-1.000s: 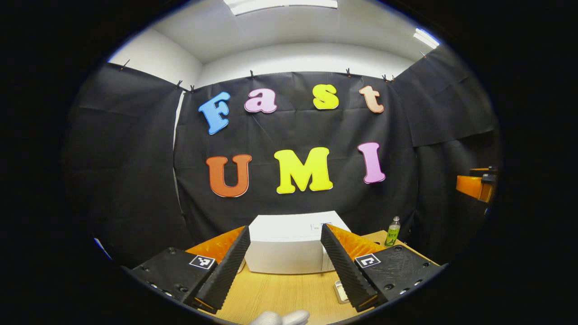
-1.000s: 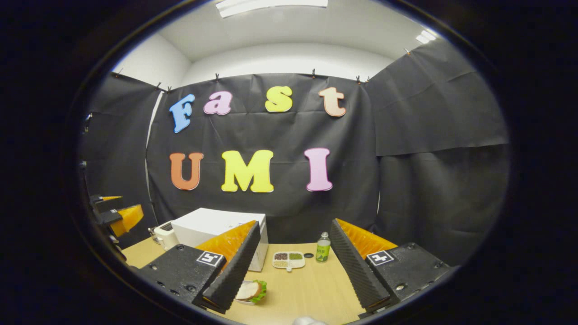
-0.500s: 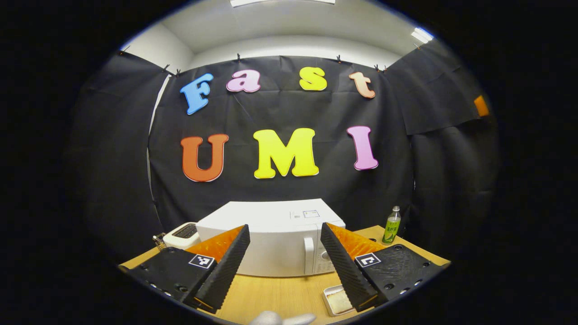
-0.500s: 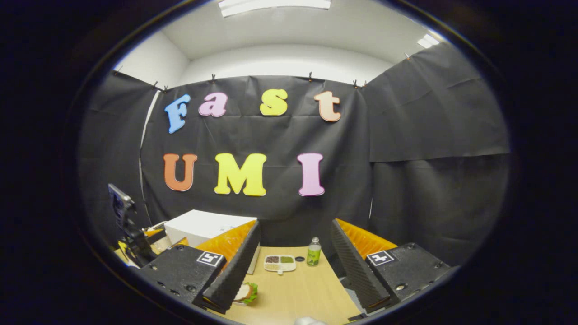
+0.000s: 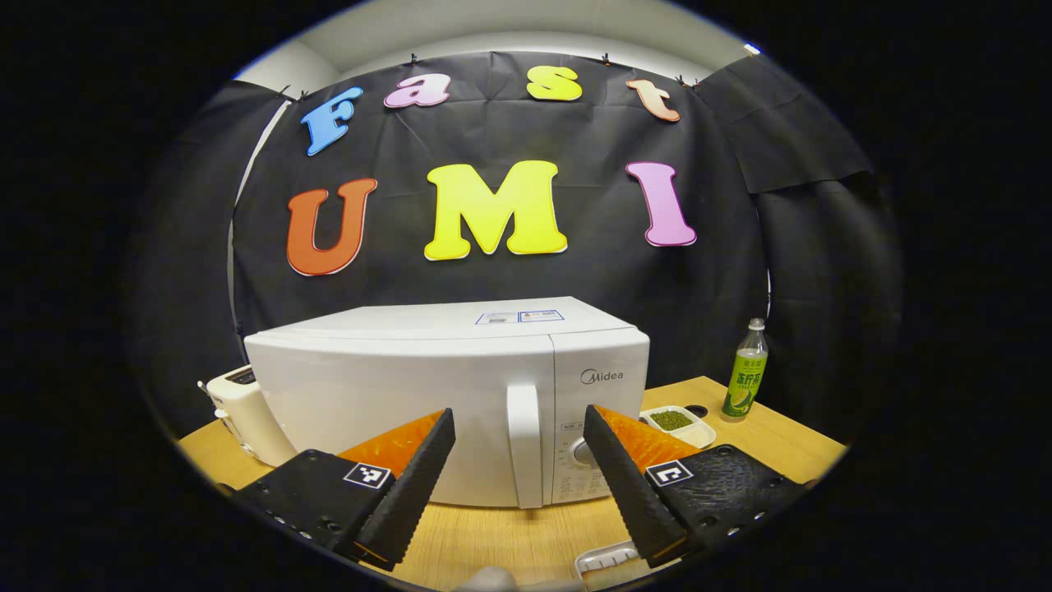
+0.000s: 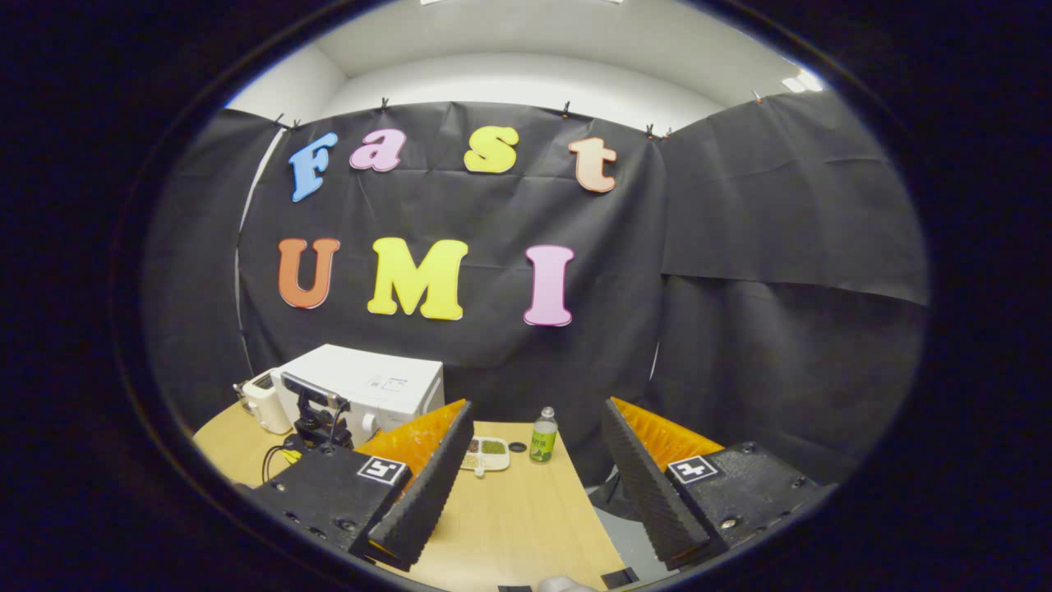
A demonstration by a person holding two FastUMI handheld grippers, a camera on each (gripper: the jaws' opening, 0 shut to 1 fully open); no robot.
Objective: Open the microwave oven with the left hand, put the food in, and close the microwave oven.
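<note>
A white microwave (image 5: pixel 448 395) stands with its door closed on a wooden table (image 5: pixel 493 534), seen head-on in the left gripper view. The left tool (image 5: pixel 519 485) hangs in front of it with its fingers spread wide and nothing between them, the upright door handle (image 5: pixel 524 444) framed in the gap but not touched. A white toaster (image 5: pixel 238 407) sits just beside the microwave's left side; a small tray with green food (image 5: pixel 674 421) and a green bottle (image 5: pixel 742 370) stand to its right. The rim of a white dish (image 5: pixel 604 561) shows at the bottom edge, its contents too cut off to tell. In the right gripper view, the right tool (image 6: pixel 534 485) is also released and empty, held above the table (image 6: pixel 509 526) well apart from the microwave (image 6: pixel 370 386), with the bottle (image 6: pixel 541 436) and tray (image 6: pixel 486 450) beyond its fingers
</note>
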